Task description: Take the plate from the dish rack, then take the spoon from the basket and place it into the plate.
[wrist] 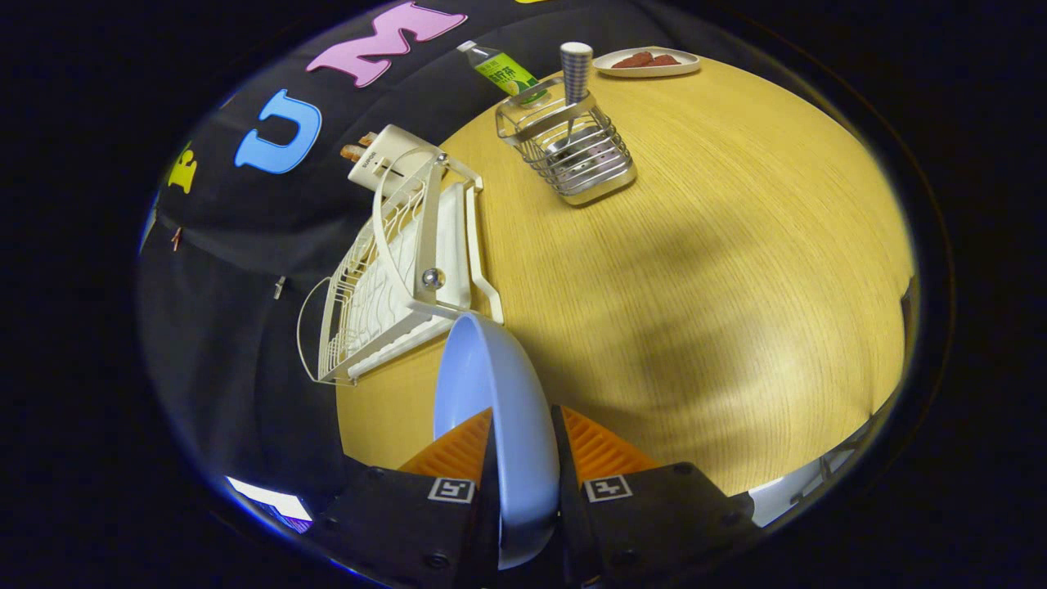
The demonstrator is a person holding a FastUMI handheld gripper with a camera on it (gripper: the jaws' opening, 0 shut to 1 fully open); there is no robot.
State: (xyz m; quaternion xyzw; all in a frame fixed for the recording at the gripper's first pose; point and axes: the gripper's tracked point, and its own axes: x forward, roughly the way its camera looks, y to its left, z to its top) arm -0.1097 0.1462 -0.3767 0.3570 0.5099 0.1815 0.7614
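Gripper view: fingers (523,458) clamped on the edge-on plate (491,393), held over the desk (720,270) just ahead of the dish rack (393,270). Spoon (575,78) stood upright in the basket (572,151), well beyond.

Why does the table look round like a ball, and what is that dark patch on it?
In the gripper view the fisheye lens bends the flat table into a dome; the dark patch is a soft shadow beyond the plate, which the gripper holds; everything looks sharp.

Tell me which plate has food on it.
The white plate far across the table, beyond the basket; the blue plate gripped between the gripper fingers is empty.
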